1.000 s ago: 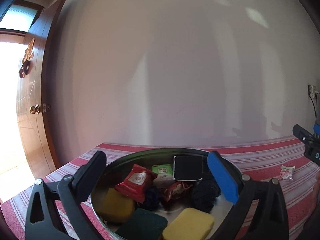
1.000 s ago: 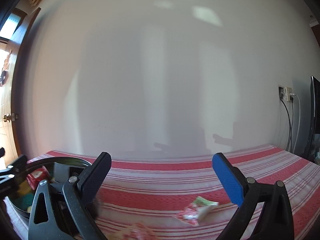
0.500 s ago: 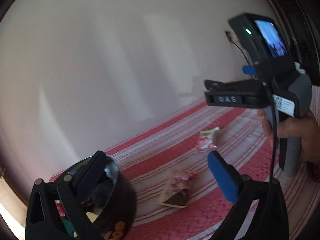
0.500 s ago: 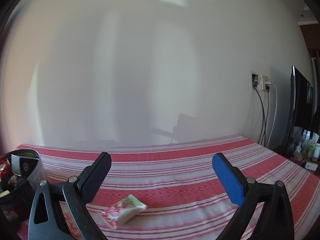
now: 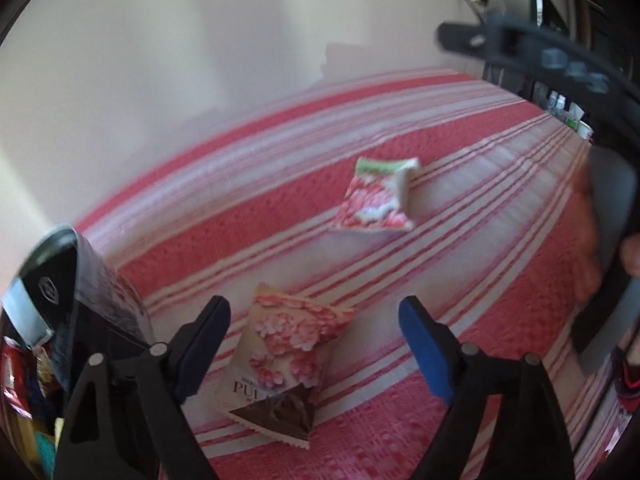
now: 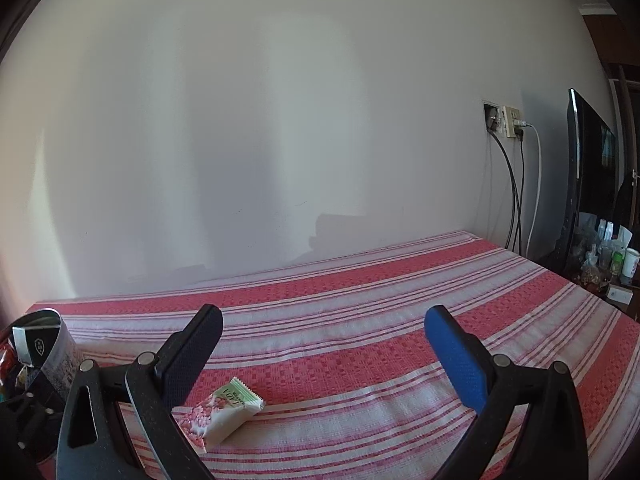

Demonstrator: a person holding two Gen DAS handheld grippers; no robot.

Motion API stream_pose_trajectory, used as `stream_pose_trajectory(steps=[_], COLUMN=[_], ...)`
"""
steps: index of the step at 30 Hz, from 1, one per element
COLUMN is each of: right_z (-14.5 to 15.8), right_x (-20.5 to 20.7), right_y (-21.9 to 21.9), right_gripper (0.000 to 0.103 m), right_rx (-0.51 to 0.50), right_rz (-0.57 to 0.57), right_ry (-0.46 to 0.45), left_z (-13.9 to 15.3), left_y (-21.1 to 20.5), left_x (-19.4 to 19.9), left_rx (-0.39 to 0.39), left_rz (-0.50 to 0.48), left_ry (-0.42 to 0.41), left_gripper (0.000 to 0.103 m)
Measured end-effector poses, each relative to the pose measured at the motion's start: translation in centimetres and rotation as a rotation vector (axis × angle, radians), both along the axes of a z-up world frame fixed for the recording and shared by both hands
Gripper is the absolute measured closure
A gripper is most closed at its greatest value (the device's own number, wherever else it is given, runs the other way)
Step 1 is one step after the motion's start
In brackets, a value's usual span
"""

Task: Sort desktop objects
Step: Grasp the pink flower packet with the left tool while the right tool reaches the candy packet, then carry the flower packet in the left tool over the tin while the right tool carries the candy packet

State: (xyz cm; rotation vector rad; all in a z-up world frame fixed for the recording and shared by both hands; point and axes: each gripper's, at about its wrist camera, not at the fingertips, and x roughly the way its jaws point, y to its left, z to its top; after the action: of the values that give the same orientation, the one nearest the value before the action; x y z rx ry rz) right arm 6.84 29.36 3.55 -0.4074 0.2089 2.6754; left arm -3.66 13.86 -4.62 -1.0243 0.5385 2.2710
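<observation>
Two snack packets lie on the red-and-white striped cloth (image 5: 460, 208). A beige packet with pink blossoms and a brown corner (image 5: 286, 364) lies between the fingers of my open left gripper (image 5: 316, 350). A pink-and-white packet with a green end (image 5: 378, 196) lies farther off; in the right wrist view it (image 6: 220, 412) lies just right of the left finger of my open, empty right gripper (image 6: 324, 360). A metal bowl (image 5: 80, 288) full of sorted items stands at the left, also seen in the right wrist view (image 6: 56, 344).
The wall (image 6: 280, 120) runs along the far side of the cloth. Wall sockets with cables (image 6: 508, 124), a dark screen (image 6: 584, 168) and small bottles (image 6: 608, 248) are at the right. The right hand-held gripper (image 5: 568, 68) and its hand show at the right of the left wrist view.
My left gripper has swung right from above the bowl and dropped to straddle the beige packet. My right gripper has moved right, so the pink packet now lies near its left finger.
</observation>
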Motion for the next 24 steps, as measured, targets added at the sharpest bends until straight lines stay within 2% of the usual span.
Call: stream_pose_trajectory(steps=[4,7,9,11,18,20,24], right_z=[-0.2,-0.3,-0.4,-0.5,-1.0,-1.3,-1.8], right_x=[-0.3,-0.5,-0.6,-0.7,-1.1,-1.2,-2.0], right_y=[0.9,1.2,1.4,1.6,2.1,2.3,2.4], right_gripper=[0.001,0.001,0.001,0.001,0.001,0.001,0.001], right_rx=[-0.014,-0.035,-0.049,-0.061,-0.096,-0.125,-0.183], right_rz=[0.005,0.013,0.019,0.021,0.041,0.067,0.138], right_ry=[0.003,-0.008,-0.017,-0.026,-0.056,-0.069,-0.11], left_z=[-0.3,-0.2,-0.4,-0.4,0.0,0.3,2.3], left_y=[-0.9,-1.4,-1.3,-0.9,-1.4,-1.8,-3.3], left_x=[-0.8,-0.9,-0.8,-0.7,-0.6,-0.7,-0.2], left_rx=[0.061,0.091,0.094,0.093,0.119,0.178,0.264], left_rz=[0.029,0.039,0.024,0.005,-0.027,-0.041,-0.022], left_ry=[-0.085,-0.104,-0.099,-0.097,-0.106,-0.121,-0.021], left_gripper=[0.016,0.031,0.047,0.053,0.058,0.058,0.058])
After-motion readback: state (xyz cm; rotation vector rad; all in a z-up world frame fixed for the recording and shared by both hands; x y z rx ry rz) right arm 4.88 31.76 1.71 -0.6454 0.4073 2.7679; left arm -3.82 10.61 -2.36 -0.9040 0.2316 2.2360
